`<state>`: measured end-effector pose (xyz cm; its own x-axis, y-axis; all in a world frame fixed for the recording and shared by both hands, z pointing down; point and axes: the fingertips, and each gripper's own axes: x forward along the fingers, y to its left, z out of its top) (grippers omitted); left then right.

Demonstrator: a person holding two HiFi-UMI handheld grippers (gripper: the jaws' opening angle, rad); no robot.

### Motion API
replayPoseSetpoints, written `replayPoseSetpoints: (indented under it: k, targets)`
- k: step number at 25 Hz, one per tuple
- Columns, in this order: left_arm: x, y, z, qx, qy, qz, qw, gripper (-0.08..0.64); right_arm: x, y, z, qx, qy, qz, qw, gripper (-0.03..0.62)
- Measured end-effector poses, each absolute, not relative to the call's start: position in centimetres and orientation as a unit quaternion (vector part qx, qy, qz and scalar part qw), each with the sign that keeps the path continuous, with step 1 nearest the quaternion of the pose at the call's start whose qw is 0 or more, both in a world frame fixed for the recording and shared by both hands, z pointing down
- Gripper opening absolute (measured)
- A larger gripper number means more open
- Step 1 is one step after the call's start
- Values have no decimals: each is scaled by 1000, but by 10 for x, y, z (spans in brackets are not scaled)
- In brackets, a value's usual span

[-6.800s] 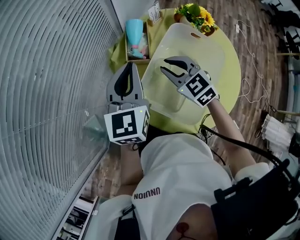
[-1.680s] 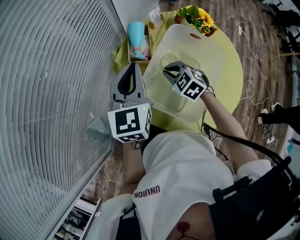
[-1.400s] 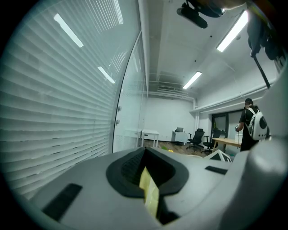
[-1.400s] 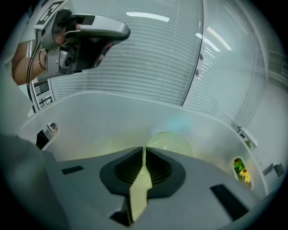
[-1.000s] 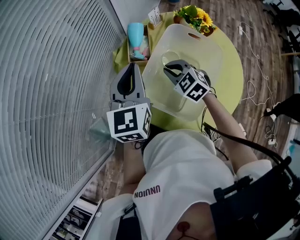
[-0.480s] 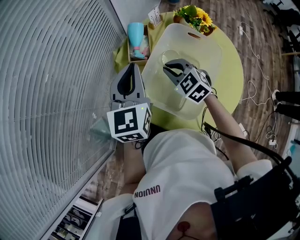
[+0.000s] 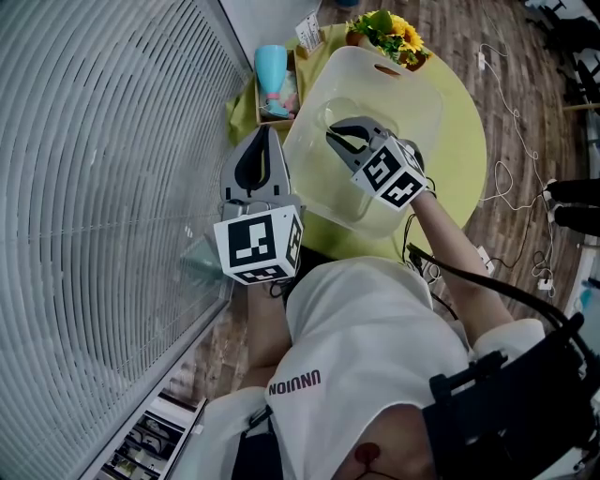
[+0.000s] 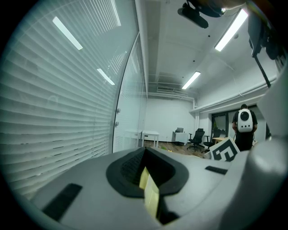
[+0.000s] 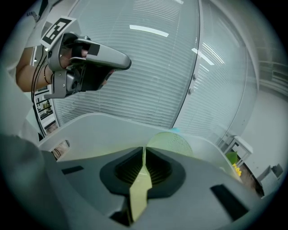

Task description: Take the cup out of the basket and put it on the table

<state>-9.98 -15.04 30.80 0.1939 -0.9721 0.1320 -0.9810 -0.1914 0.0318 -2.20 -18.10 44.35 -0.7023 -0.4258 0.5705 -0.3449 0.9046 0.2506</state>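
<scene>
Left tongs [image 7: 265, 136] are held nearest the body, jaws clenched on nothing, parked off to the side of the work. Right tongs [image 7: 331, 136] are reached down inside the translucent white plastic basket [image 7: 417, 103], whose wall is seen all round them in the right gripper view. Their jaws are pinched together, apparently on the thin rim of the pale green translucent plastic cup [image 7: 340, 114], which is seen just past the tips, inside the basket.

Step judged: grasp made, lift-out not yet done. Next move judged: the cup is to be raised clear over the basket wall, carried to a bare part of the round table with yellow-green cloth [image 7: 464, 141] to the right of the right tongs, and set down upright. Tilt or slip is judged likely with a rim-only pinch.

Beyond both tongs, a pale blue vessel [image 7: 272, 66] and yellow flowers [image 7: 398, 28] are noted.
</scene>
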Motion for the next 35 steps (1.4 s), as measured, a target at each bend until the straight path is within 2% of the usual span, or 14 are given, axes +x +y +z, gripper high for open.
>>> replayPoseSetpoints:
  k: [35]
  targets:
    - [-98, -151, 310, 772, -632, 43, 52, 12, -12, -175, 409, 244, -928, -62, 275, 35]
